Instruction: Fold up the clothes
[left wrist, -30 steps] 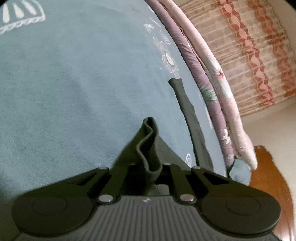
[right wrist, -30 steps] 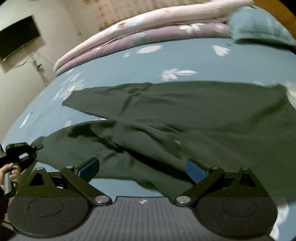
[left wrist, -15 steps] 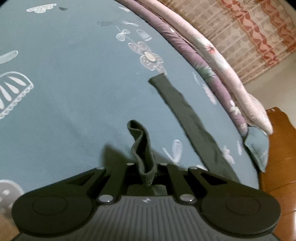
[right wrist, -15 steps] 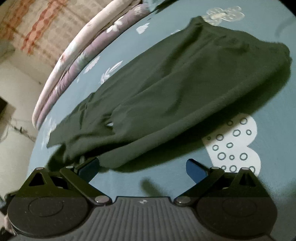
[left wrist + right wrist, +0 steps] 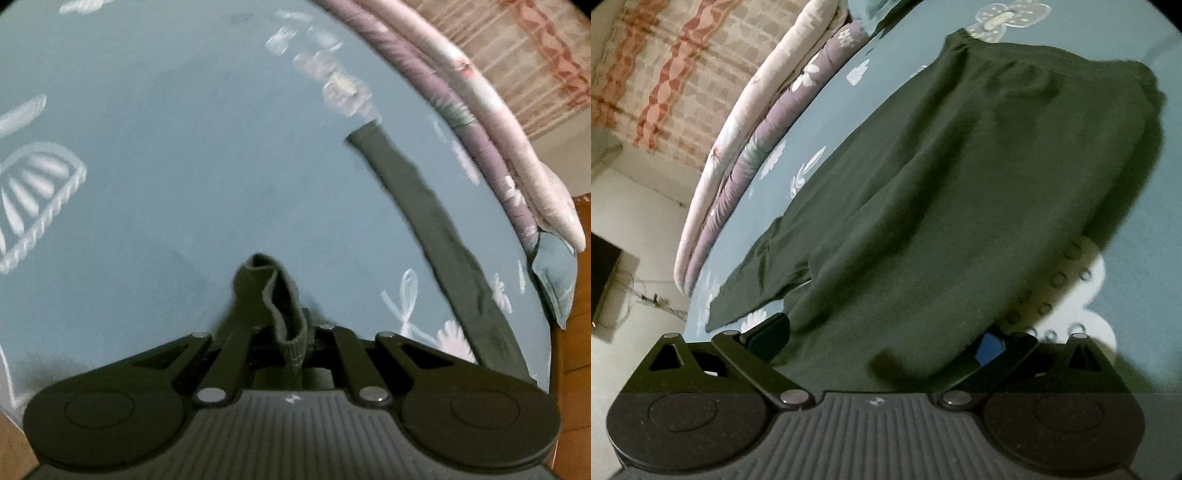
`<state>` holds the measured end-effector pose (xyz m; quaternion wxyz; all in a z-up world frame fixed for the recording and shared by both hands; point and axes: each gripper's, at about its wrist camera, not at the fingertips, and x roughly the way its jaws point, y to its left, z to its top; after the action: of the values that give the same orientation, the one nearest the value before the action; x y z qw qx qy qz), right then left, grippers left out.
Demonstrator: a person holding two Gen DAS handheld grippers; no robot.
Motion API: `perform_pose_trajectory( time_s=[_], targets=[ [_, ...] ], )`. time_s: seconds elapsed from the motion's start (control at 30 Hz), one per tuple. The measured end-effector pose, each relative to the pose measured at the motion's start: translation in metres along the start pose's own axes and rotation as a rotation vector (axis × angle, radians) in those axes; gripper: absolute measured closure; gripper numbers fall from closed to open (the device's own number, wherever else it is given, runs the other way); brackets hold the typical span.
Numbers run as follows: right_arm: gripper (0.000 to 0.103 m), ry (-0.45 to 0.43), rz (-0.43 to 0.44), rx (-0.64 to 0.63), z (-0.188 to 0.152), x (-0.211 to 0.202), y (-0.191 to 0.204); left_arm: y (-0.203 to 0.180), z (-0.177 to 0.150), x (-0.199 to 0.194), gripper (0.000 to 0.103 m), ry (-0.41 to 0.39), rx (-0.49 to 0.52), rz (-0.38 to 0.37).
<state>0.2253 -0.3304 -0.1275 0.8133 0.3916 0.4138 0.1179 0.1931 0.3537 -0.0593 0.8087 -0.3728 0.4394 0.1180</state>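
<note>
Dark green trousers lie spread on the blue patterned bedsheet, waistband at the far end. My right gripper is open low over the near edge of the cloth, which lies between its blue-padded fingers. In the left wrist view my left gripper is shut on the ribbed cuff of one trouser leg, and the cuff bunches up above the jaws. The other trouser leg runs flat along the sheet to the right.
Rolled pink and purple quilts line the far edge of the bed. A blue pillow corner and a wooden bed end sit at the right. A patterned curtain and a wall-mounted screen stand beyond.
My right gripper has swung round and closed in on the trousers, whose edge now lies between its open fingers. The left gripper has kept its hold on the cuff while shifting over the sheet.
</note>
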Motion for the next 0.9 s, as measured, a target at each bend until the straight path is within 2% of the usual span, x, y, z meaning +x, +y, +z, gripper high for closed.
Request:
perform_pose_trajectory(
  time_s=[0.23, 0.4, 0.43, 0.47, 0.53, 0.63, 0.8, 0.9],
  targets=[
    [0.032, -0.102, 0.101, 0.199, -0.006, -0.018, -0.048, 0.021, -0.019, -0.007, 0.098, 0.006, -0.066, 0.008],
    [0.053, -0.163, 0.082, 0.201, 0.005, -0.017, -0.059, 0.025, -0.024, -0.005, 0.098, 0.004, -0.083, 0.012],
    [0.063, -0.163, 0.065, 0.199, 0.006, -0.015, -0.06, 0.024, -0.024, -0.005, 0.098, 0.003, -0.081, 0.014],
    [0.08, -0.159, 0.04, 0.191, 0.008, -0.011, -0.058, 0.024, -0.024, -0.005, 0.098, 0.002, -0.08, 0.016],
    [0.096, -0.148, 0.006, 0.192, 0.009, -0.006, -0.057, 0.022, -0.024, -0.005, 0.098, 0.0, -0.078, 0.019],
    [0.099, -0.155, 0.006, 0.219, 0.01, -0.011, -0.062, 0.02, -0.024, -0.006, 0.098, -0.002, -0.074, 0.025],
    [0.099, -0.157, -0.043, 0.148, 0.009, -0.033, -0.048, 0.021, -0.029, -0.024, 0.098, -0.019, -0.077, 0.01],
    [0.099, -0.145, -0.07, 0.121, 0.004, -0.047, -0.042, 0.029, -0.038, -0.025, 0.098, -0.011, -0.093, 0.038]
  ],
)
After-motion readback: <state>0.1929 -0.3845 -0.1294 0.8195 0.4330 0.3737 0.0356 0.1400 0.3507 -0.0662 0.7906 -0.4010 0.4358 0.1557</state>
